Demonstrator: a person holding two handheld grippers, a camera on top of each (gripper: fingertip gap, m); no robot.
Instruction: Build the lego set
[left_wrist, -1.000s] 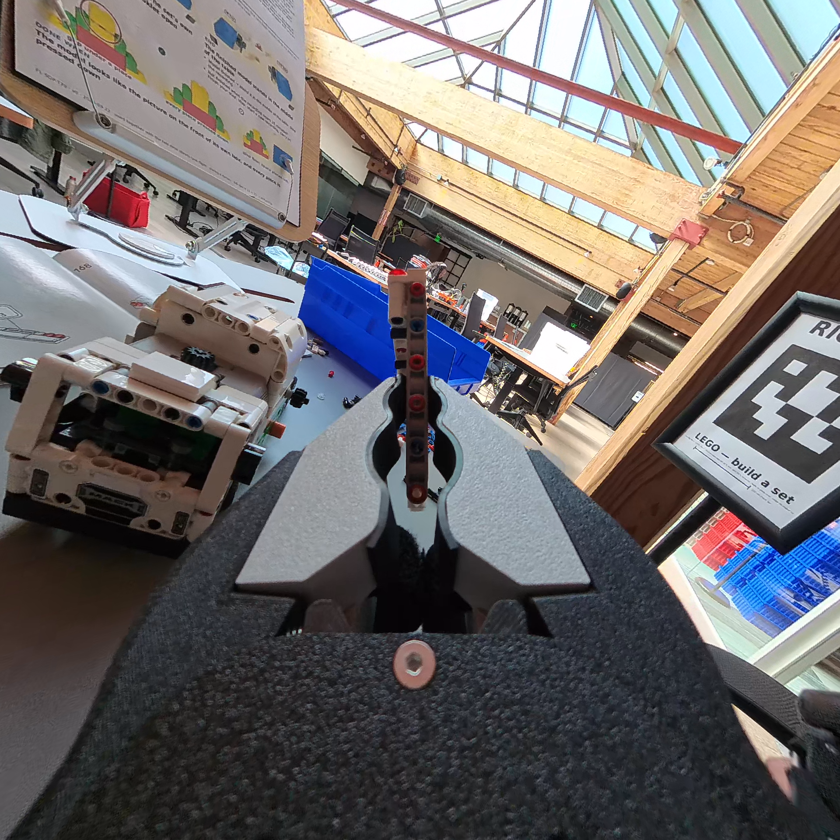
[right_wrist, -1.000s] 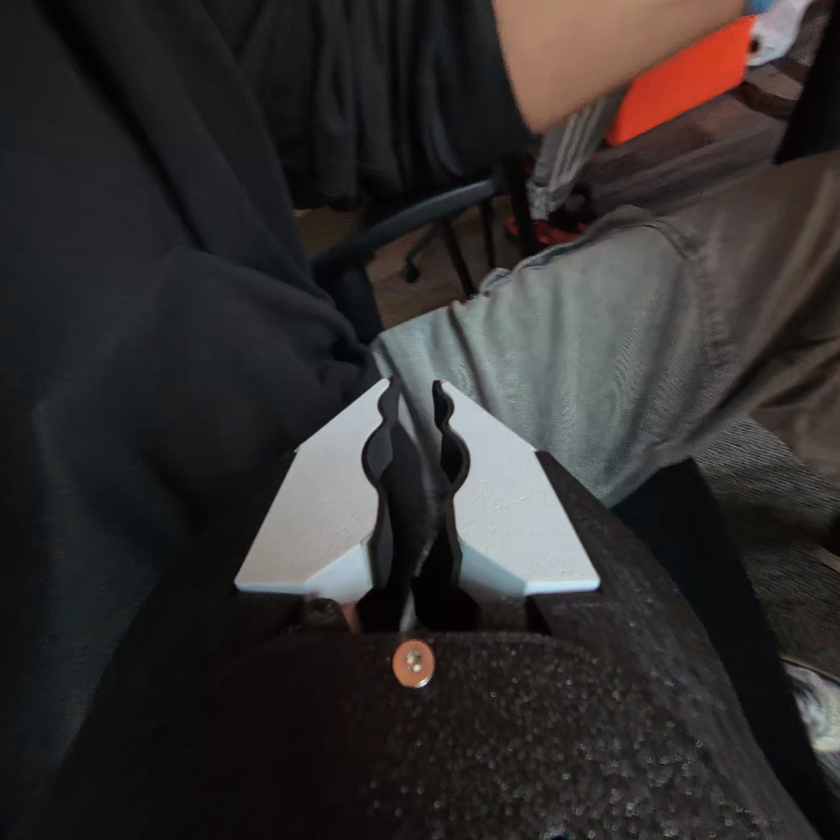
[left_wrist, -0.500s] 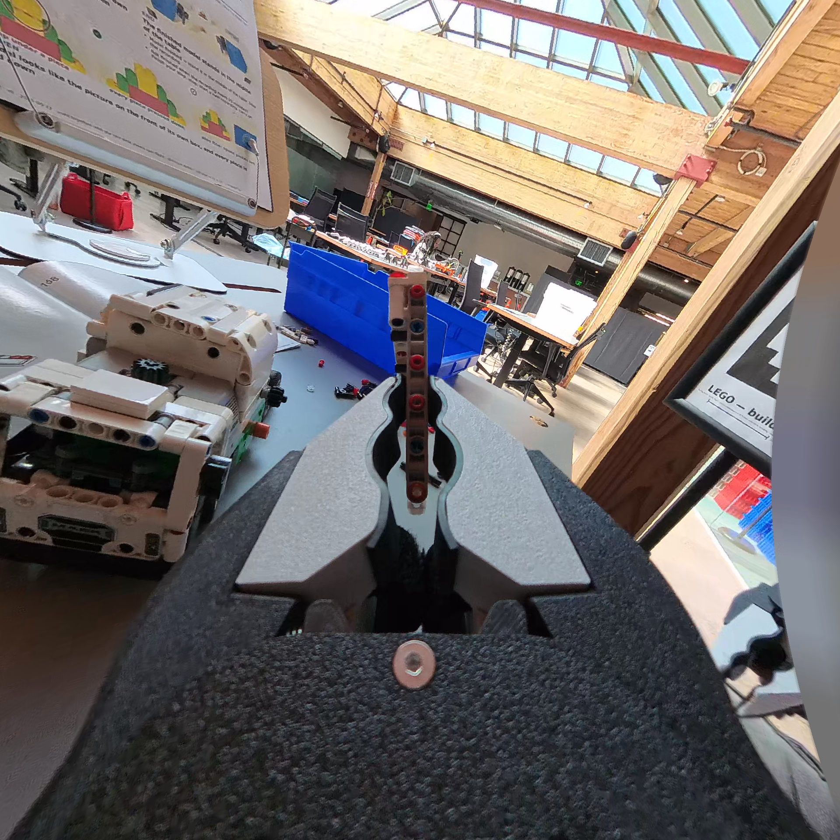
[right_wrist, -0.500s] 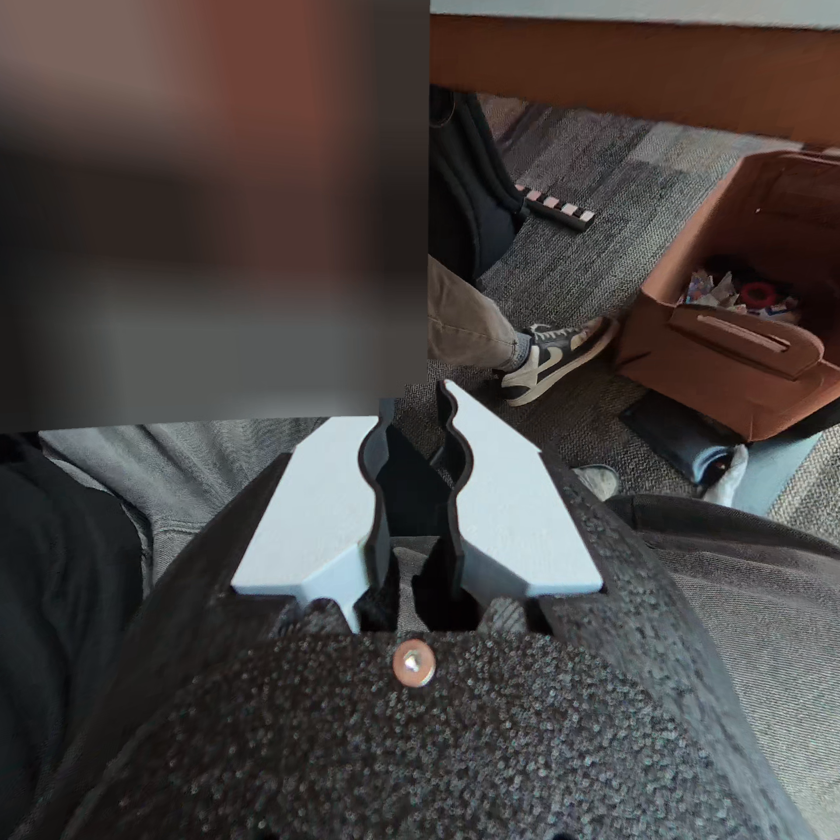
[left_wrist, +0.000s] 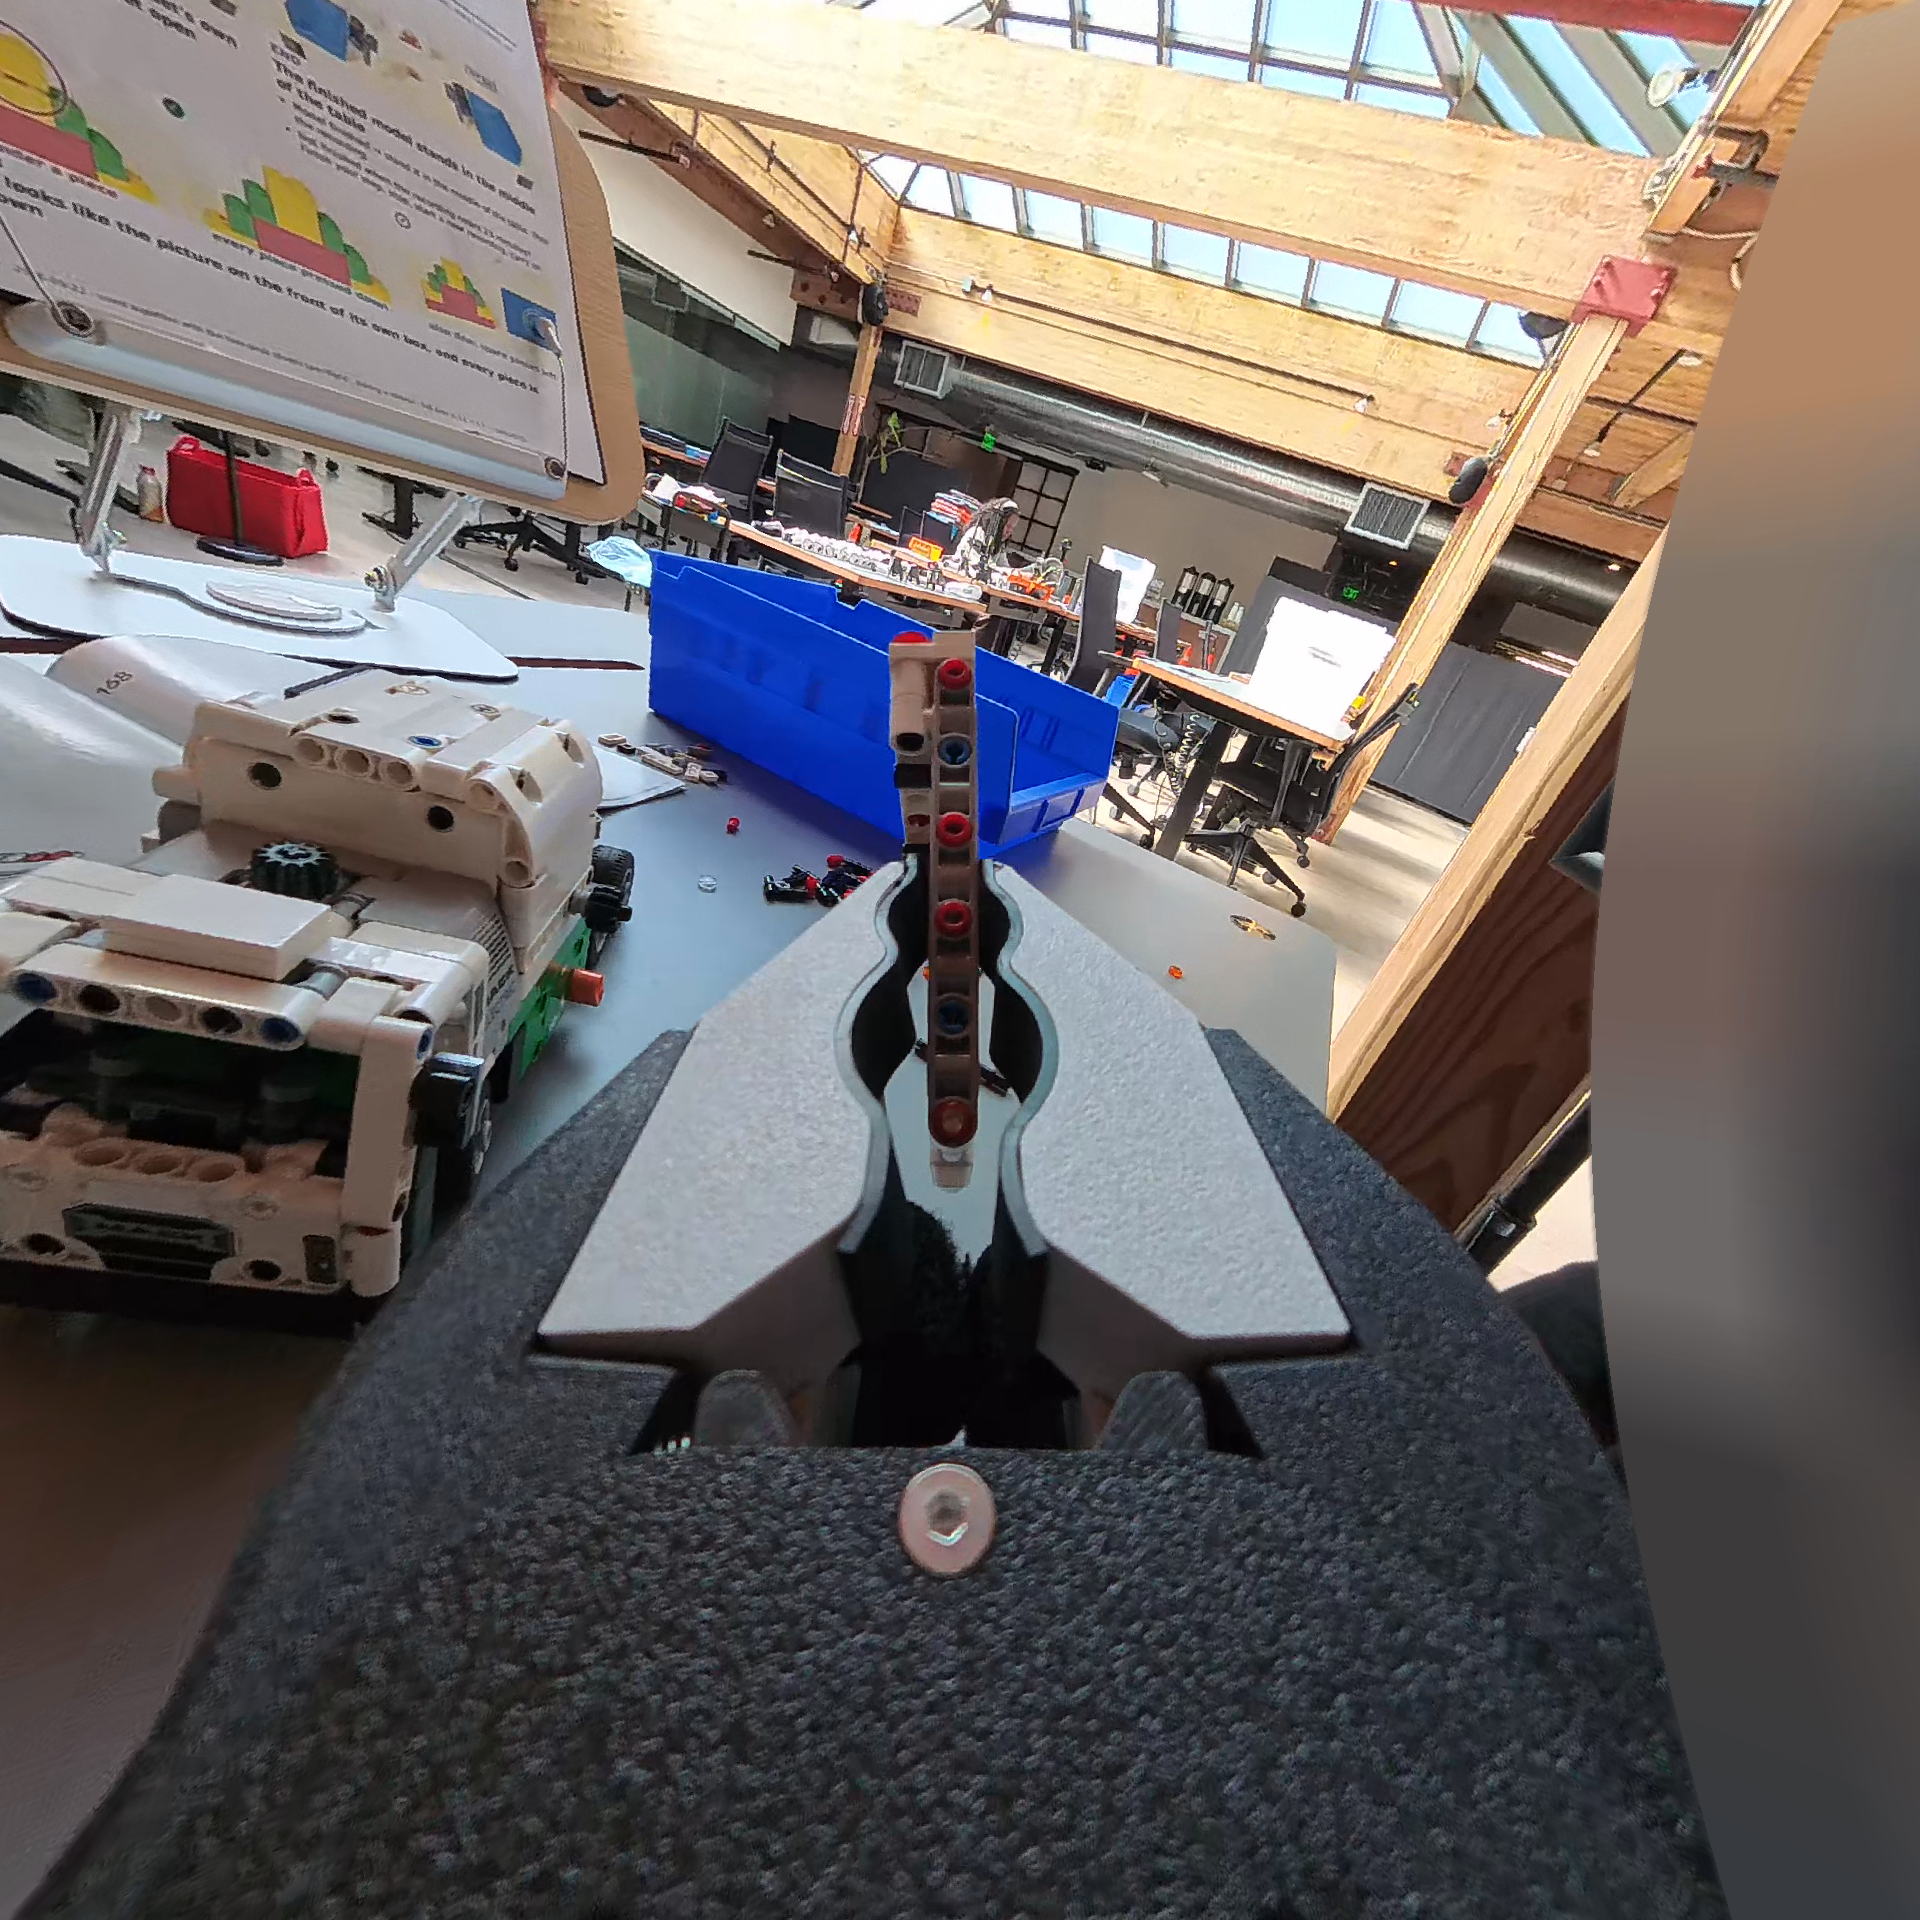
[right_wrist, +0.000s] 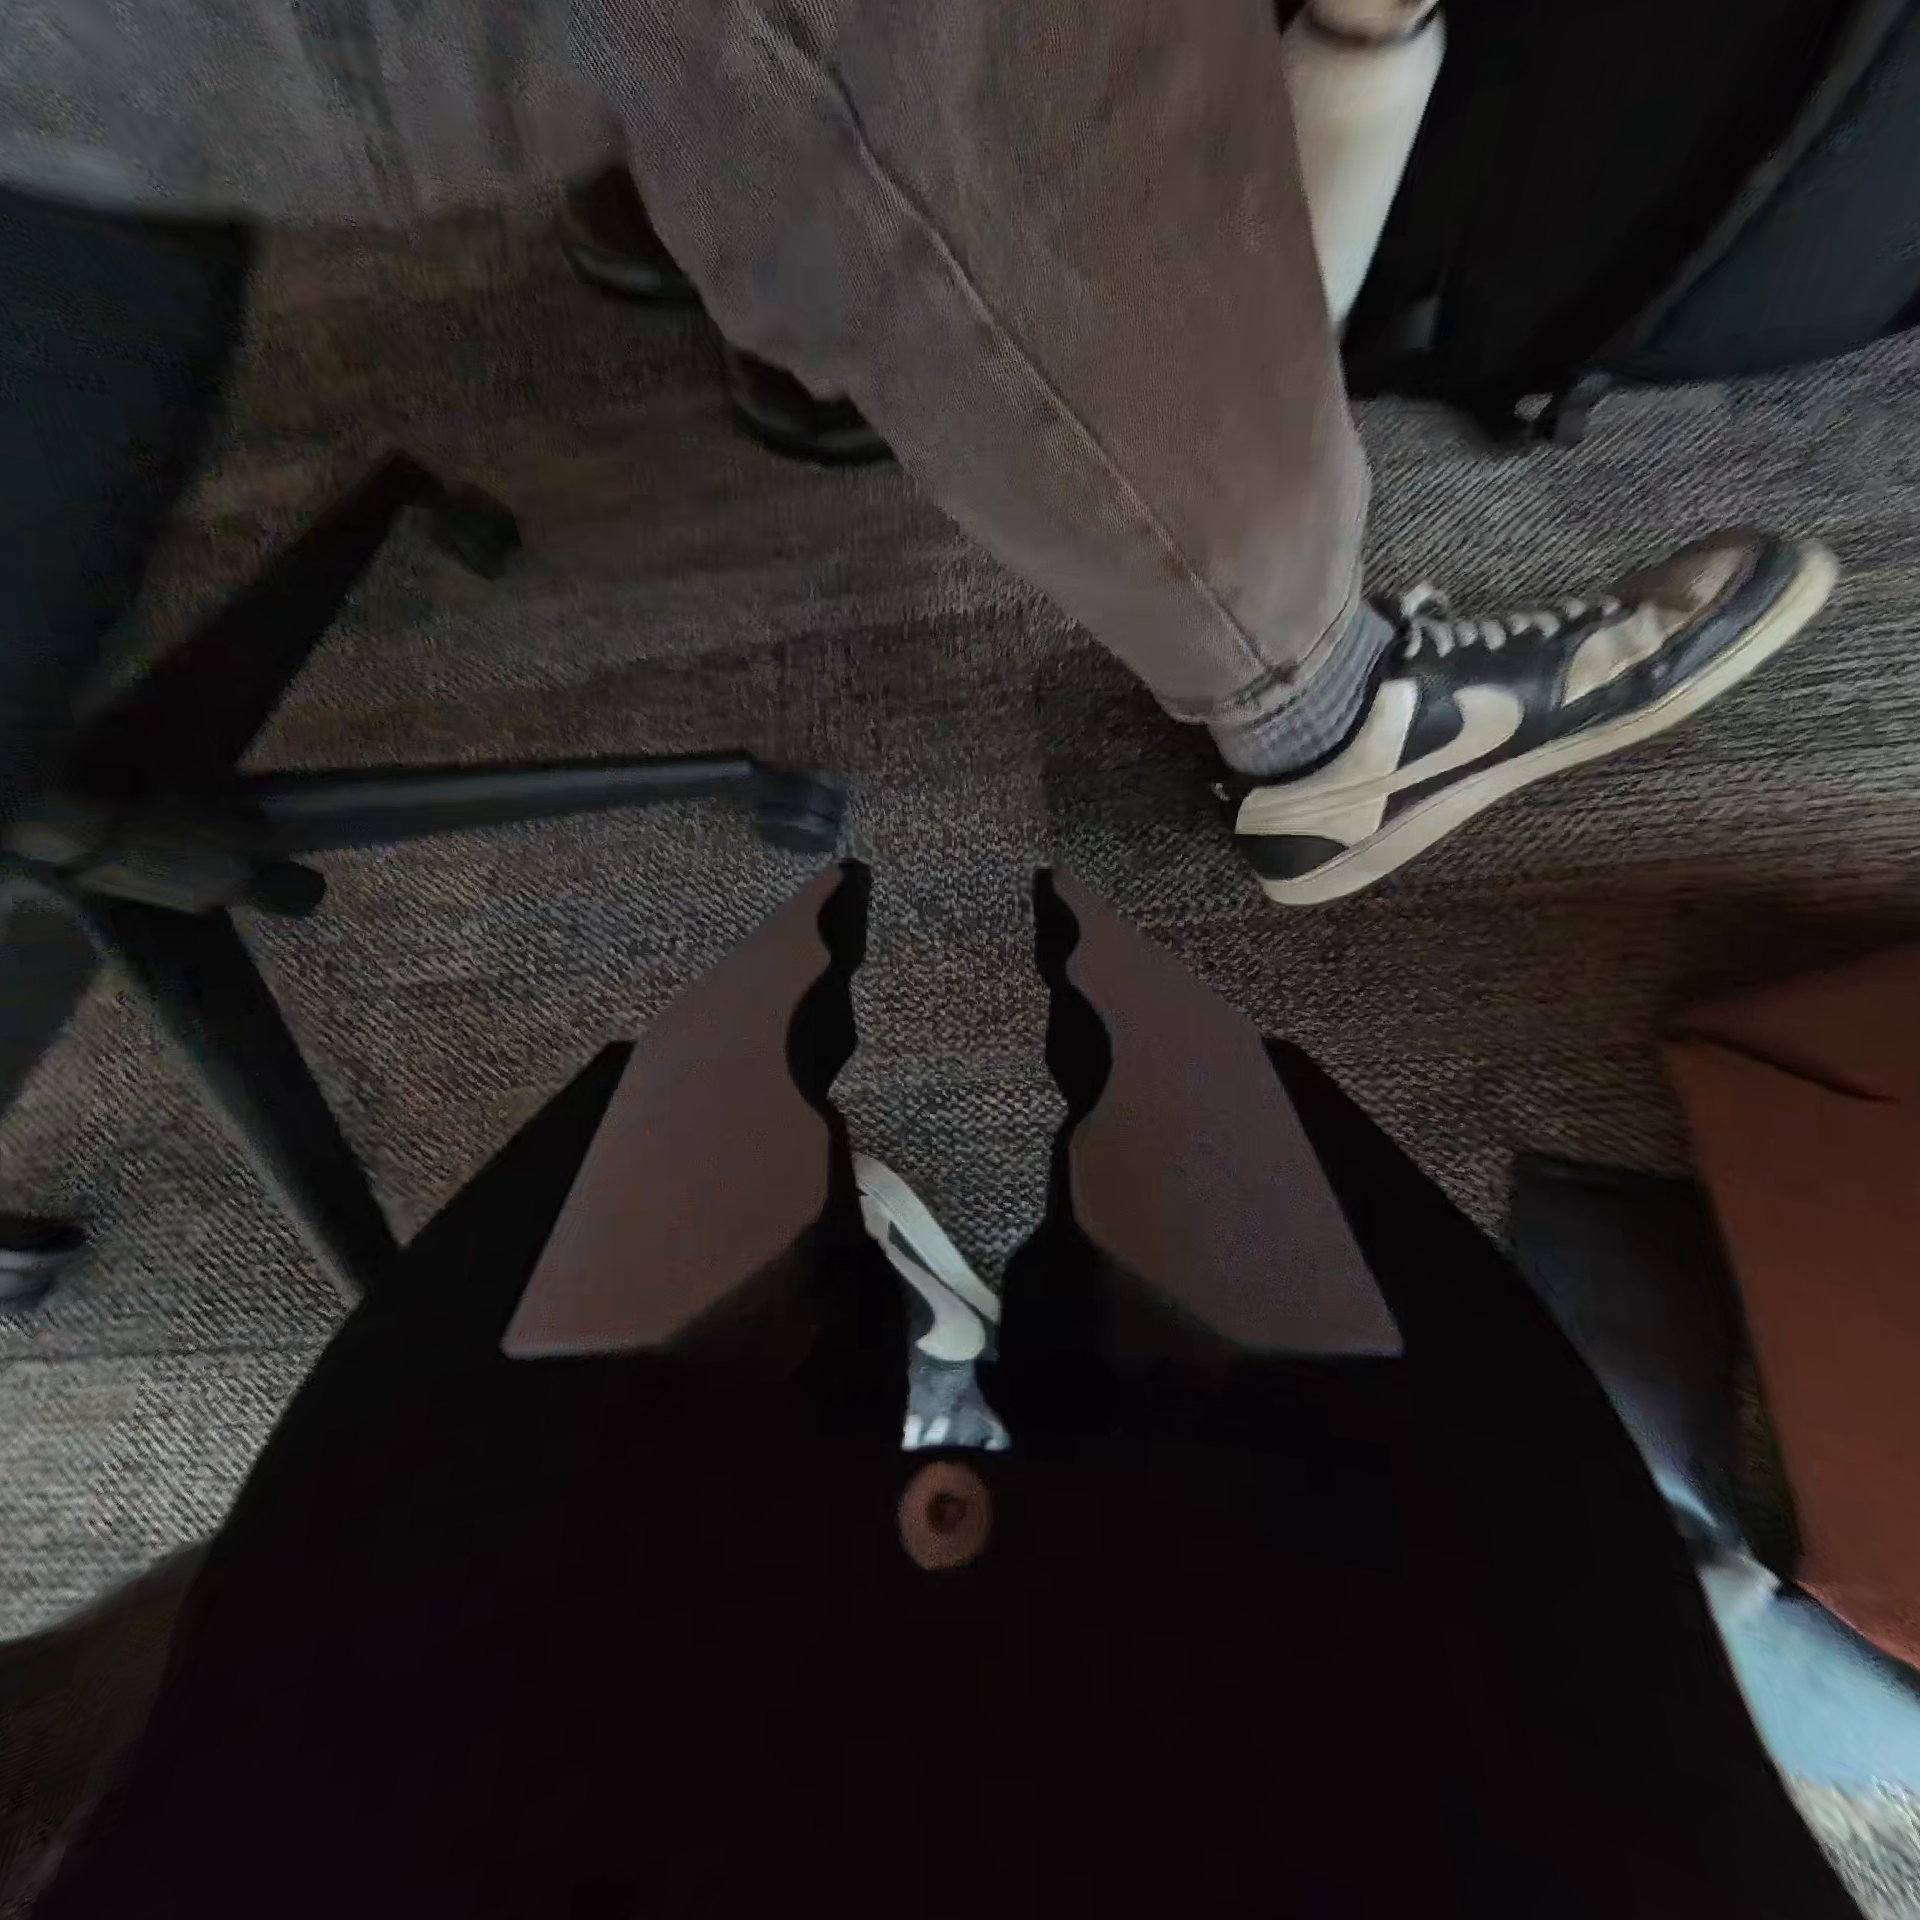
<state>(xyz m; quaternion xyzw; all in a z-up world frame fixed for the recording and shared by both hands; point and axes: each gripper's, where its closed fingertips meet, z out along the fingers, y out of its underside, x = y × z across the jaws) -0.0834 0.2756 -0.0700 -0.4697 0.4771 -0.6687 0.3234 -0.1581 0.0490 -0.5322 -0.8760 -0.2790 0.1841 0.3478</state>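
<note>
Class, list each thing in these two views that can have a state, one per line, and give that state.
Left tongs: shut on the tan pinned beam, held upright.
Right tongs: open, nothing between them, above carpet.
White truck model: partly built, upright on the table.
Blue bin: open-topped, upright.

chair base (right_wrist: 312, 810) blurred, instruction sheet (left_wrist: 260, 208) cropped — edge

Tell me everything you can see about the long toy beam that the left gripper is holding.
The beam is a slim grey plastic strip with a row of holes filled by red and blue pins. A small white connector piece sits on its far end's left side. It stands along the fingers of the left gripper, whose wavy pads clamp its lower half. The upper half juts out over the grey table, before the blue bin.
</note>
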